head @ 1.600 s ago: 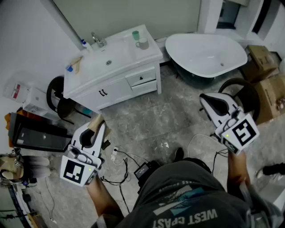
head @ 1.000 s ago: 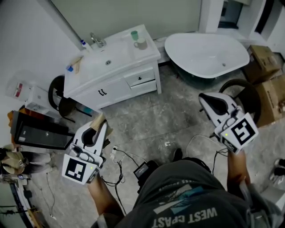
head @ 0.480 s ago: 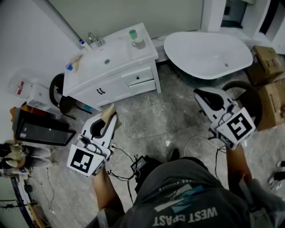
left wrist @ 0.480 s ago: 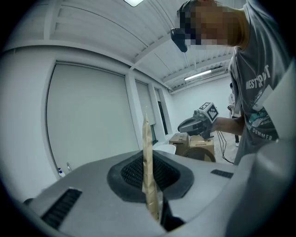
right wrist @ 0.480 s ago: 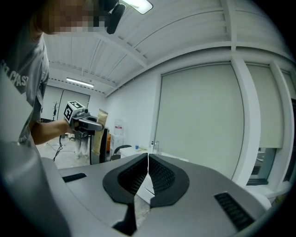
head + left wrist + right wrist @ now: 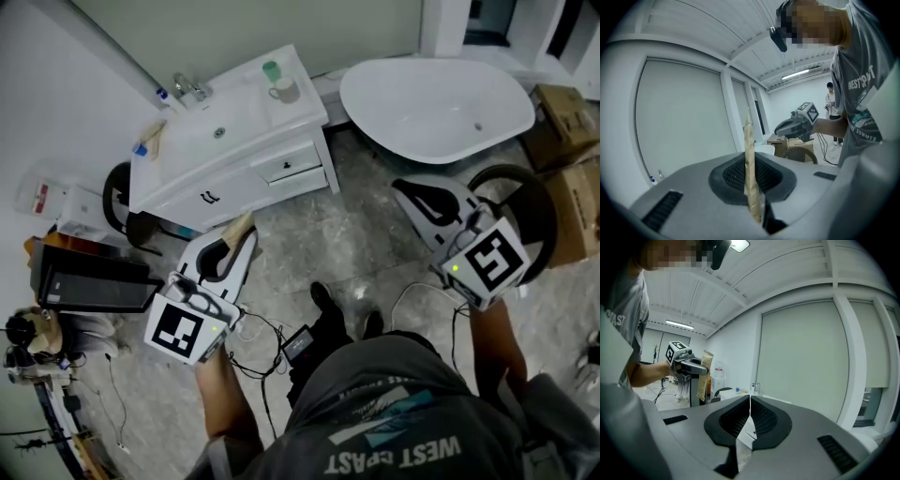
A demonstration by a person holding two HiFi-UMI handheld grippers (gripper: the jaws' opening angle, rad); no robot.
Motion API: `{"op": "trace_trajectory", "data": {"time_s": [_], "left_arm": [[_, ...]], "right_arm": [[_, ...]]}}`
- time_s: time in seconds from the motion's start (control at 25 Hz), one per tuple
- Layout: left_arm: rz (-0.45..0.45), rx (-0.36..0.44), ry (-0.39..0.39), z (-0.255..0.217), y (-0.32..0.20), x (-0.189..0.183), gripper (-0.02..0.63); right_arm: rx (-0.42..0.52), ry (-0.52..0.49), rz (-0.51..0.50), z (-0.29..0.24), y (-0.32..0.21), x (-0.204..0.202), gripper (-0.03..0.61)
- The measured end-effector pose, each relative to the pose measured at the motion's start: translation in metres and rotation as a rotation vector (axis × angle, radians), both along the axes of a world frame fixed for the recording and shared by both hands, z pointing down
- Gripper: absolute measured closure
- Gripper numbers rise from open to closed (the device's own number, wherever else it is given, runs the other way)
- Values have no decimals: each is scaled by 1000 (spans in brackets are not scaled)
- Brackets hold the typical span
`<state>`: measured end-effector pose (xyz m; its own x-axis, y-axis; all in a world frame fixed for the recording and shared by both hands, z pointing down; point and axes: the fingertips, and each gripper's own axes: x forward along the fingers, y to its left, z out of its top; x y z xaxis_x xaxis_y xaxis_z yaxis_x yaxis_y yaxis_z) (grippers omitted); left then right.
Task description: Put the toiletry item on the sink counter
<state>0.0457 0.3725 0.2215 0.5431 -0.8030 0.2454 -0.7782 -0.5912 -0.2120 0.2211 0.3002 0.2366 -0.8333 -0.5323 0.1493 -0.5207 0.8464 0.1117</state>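
One pouch gripped, counter well apart

Two sets of tongs sit nearest. The left tongs (image 6: 234,246) are clamped on a flat tan paper pouch (image 6: 241,225), pinched edge-on and sticking out past the tips. The right tongs (image 6: 405,190) are closed on nothing. Below them, black cables (image 6: 267,328) trail across the grey floor and could snag feet on the way over. Farther off stands the white sink counter (image 6: 253,103), well apart from the pouch. Held by so thin an edge, the pouch could slip or twist free during the carry. Items at the counter's left end are too small to identify, and no print shows on the pouch.
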Motion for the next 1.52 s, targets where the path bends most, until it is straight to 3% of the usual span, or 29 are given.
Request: {"op": "trace_trajectory", "data": {"time_s": [0.36, 0.84, 1.16, 1.52], "left_arm": [[55, 16, 33, 6, -59, -24, 598], [108, 13, 53, 4, -142, -102, 598], [145, 19, 95, 5, -176, -153, 598], [138, 20, 129, 10, -204, -176, 598]], "right_arm": [[12, 16, 34, 1, -48, -30, 548], [-8, 38, 101, 7, -120, -101, 548], [-4, 70, 136, 7, -155, -148, 548], [3, 89, 121, 6, -185, -176, 548]]}}
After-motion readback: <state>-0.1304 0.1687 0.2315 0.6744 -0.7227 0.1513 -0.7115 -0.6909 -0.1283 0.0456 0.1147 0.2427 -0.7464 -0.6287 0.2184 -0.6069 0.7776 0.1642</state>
